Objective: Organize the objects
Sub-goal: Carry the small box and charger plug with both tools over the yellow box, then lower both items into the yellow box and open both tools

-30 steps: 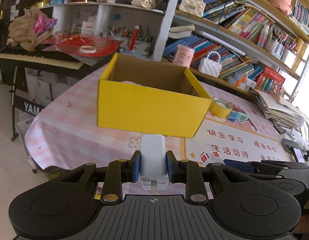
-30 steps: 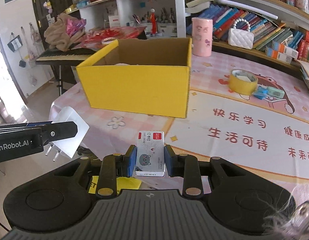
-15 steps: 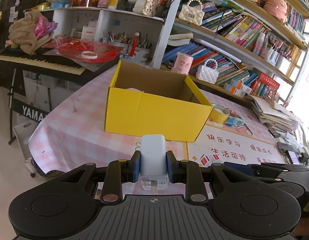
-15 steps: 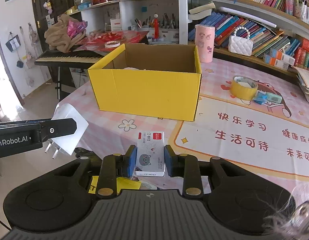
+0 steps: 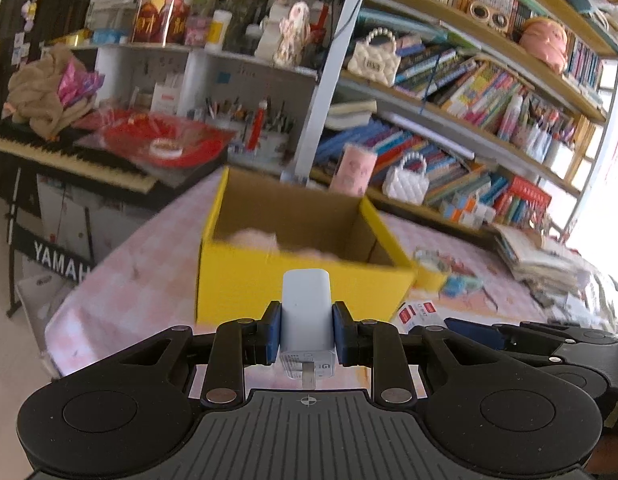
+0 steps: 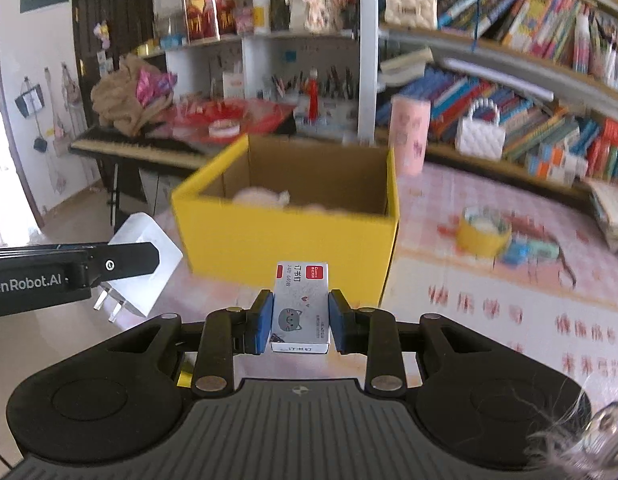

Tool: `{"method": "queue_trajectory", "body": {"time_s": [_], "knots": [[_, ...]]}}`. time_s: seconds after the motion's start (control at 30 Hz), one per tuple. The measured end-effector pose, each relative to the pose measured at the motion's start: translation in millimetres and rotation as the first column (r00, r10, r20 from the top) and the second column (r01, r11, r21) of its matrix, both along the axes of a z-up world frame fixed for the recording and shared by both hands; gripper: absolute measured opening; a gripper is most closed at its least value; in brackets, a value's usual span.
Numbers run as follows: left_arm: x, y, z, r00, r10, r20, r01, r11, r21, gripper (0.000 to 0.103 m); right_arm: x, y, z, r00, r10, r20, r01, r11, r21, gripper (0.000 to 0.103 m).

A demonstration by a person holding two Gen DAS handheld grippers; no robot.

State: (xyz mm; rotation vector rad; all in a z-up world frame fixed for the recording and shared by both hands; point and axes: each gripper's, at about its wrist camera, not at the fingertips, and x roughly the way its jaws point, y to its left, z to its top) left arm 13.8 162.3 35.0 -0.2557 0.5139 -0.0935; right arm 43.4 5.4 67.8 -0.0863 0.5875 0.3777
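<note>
Left gripper (image 5: 305, 332): closed on a white charger (image 5: 306, 312), blue pads flat against its two sides, prongs pointing back toward the camera.
Right gripper (image 6: 300, 322): clamped on a small staple box (image 6: 301, 306), cat print facing up, held level.
Yellow box (image 6: 289, 248): open-topped, at 12 o'clock of both grippers, near; something pale already lies inside.
Tape roll (image 6: 484, 232): on the pink tablecloth (image 6: 469, 304), at 2 o'clock of the right gripper, beside the box.
Step in hand: carrying both items toward the box, judged from their position short of its near wall.
How to do it well: raise each item above the front rim before crossing it, keep the two grippers apart, release over bare floor inside rather than onto the pale item.
Risk: clipping the cardboard edge would push the light box along the cloth.
</note>
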Motion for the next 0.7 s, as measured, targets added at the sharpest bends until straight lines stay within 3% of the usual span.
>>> {"method": "queue_trajectory", "body": {"time_s": [0.3,0.7], "knots": [[57.5,-2.4,24.4,0.997,0.032,0.073,-0.033,0.999,0.014,0.024,79.0,2.9,28.0,0.997,-0.008,0.077,0.004,0.999,0.047,0.028],[147.2,-17.5,-1.3,0.997,0.083,-0.005,-0.083,0.996,0.031,0.024,171.7,11.1,2.4,0.995,0.093,0.027,-0.092,0.995,-0.046,0.028]]}}
